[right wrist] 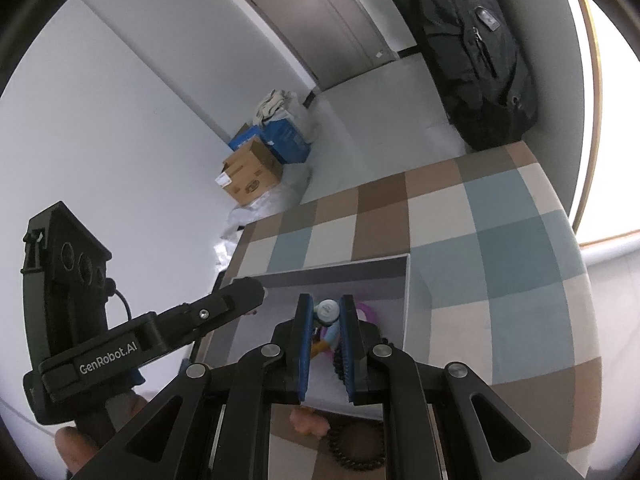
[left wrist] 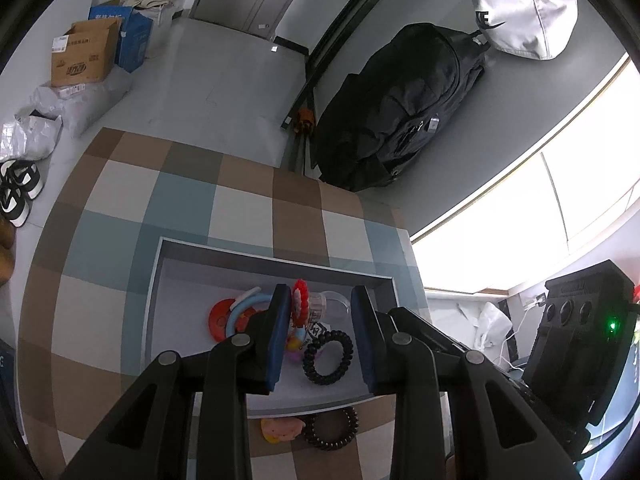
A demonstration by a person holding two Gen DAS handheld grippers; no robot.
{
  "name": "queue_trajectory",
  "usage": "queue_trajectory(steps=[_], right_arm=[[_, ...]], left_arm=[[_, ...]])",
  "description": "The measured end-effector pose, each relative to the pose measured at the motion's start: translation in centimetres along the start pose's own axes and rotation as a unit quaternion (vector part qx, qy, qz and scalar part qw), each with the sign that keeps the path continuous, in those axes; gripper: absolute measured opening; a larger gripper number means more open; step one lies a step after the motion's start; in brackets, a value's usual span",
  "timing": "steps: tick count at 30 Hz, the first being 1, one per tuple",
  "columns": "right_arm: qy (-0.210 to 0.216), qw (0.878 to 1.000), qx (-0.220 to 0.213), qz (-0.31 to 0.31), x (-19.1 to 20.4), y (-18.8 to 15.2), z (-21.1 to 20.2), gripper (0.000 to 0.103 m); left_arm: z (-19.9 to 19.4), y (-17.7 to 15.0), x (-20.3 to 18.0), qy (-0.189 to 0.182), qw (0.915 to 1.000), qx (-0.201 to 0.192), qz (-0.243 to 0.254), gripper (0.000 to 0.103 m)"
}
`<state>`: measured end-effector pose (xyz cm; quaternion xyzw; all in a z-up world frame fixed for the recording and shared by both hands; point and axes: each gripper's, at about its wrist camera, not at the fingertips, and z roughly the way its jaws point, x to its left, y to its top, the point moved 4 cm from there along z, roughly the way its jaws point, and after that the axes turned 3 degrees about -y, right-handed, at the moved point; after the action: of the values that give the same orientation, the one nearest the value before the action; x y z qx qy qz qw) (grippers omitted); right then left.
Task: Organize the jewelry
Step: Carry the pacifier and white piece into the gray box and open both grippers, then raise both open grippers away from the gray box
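A grey open box (left wrist: 168, 276) sits on the checked tablecloth (left wrist: 240, 208). In it lie a black spiral hair tie (left wrist: 329, 356), an orange ring piece (left wrist: 220, 318), a light blue bangle (left wrist: 248, 304), a red-and-white piece (left wrist: 299, 300) and a clear ring (left wrist: 328, 304). My left gripper (left wrist: 322, 300) is open above these. A second black spiral tie (left wrist: 332, 428) and a pink piece (left wrist: 280, 429) lie on the cloth in front of the box. My right gripper (right wrist: 326, 308) is shut on a small clear-and-blue round piece (right wrist: 327, 311) over the box (right wrist: 408, 280).
A black backpack (left wrist: 400, 108) and a white bag (left wrist: 524, 12) lie beyond the table. Cardboard and blue boxes (left wrist: 86, 54) and shoes (left wrist: 18, 192) are on the floor at the left. The left gripper's body (right wrist: 152, 332) shows beside my right gripper.
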<state>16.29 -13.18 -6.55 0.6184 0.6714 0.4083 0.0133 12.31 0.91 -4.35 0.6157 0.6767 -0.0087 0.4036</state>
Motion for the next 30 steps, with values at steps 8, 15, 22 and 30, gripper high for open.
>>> queue_trajectory(steps=[8,15,22,30], right_arm=[[0.017,1.0,-0.007,0.004,-0.2,0.0,-0.7,0.037],[0.013,0.999,-0.051,0.011,-1.4,0.6,-3.1,0.086],[-0.015,0.998,-0.058,0.001,-2.0,0.2,-3.9,0.103],[-0.04,0.997,-0.051,-0.036,-1.5,-1.3,-4.0,0.103]], left_arm=[[0.1,-0.3,-0.3,0.019,0.9997,0.014,-0.013,0.061],[-0.9,0.0,-0.5,0.041,0.9991,-0.01,0.005,0.072],[-0.9,-0.5,-0.1,0.073,0.9972,-0.011,0.01,0.072],[-2.3,-1.5,-1.4,0.108,0.9918,-0.032,0.059,0.073]])
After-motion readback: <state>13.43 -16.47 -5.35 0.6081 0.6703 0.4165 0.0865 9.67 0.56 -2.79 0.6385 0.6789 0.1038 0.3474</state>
